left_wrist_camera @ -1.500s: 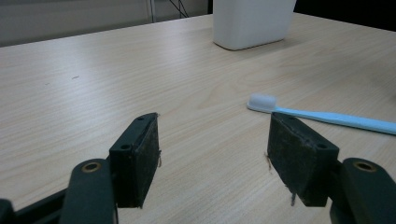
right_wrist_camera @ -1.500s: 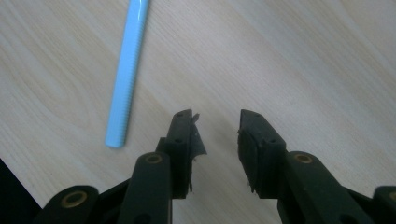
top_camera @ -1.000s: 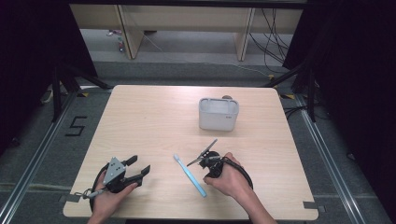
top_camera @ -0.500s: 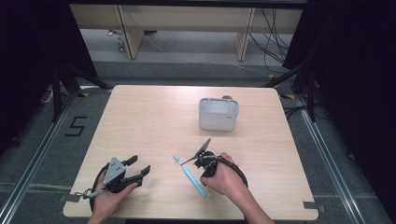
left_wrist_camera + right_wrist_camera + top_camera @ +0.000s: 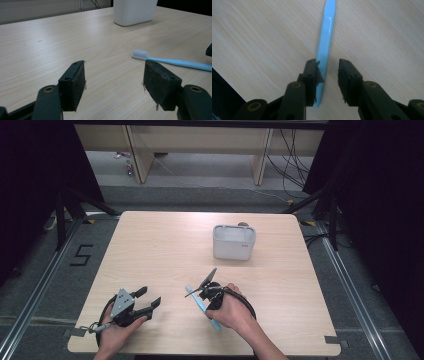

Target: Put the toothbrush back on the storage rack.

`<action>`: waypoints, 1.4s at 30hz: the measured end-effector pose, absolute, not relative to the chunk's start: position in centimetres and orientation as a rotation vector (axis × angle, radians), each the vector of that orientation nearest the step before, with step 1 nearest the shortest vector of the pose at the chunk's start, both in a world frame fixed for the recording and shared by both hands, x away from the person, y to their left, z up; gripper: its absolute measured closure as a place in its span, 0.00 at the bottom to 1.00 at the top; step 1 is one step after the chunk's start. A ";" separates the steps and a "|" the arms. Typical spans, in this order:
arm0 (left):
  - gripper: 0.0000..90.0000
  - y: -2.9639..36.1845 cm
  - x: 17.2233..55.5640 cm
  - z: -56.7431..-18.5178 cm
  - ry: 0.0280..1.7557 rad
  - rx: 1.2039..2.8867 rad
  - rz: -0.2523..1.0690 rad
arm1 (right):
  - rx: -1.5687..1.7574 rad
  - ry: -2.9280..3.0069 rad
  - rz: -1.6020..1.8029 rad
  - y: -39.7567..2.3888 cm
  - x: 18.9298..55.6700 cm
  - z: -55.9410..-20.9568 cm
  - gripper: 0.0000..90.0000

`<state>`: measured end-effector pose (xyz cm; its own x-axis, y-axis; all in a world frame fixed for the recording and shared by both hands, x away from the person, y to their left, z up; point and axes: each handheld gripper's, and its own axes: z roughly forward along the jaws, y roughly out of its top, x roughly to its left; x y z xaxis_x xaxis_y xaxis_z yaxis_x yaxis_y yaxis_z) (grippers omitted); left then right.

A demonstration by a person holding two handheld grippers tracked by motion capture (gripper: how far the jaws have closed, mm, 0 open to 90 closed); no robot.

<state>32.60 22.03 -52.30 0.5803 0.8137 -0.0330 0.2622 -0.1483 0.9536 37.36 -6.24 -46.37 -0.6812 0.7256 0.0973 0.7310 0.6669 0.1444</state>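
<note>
1. The table (image 5: 165,245) offers bare wood across its left and far-left portions, open to passage.
2. The white container (image 5: 234,242) stands right of centre toward the far edge, the sole upright obstacle.
3. The toothbrush (image 5: 200,302) lies flat between the left gripper (image 5: 148,299) and right gripper (image 5: 201,284), a low obstruction.

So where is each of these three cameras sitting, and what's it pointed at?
High view: above the person's side, looking forward and down at the table; both forearms, left gripper, right gripper.
Left gripper view: rides low on that gripper, looking across the table at the white container; its two open jaws.
Right gripper view: looks down on the blue toothbrush between its open jaws.
All three share the toothbrush.
</note>
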 end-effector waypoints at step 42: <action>0.37 22.1 32.5 -52.2 0.906 1.709 0.618 | -1.205 -2.849 -0.101 -5.0 37.6 -47.7 0.88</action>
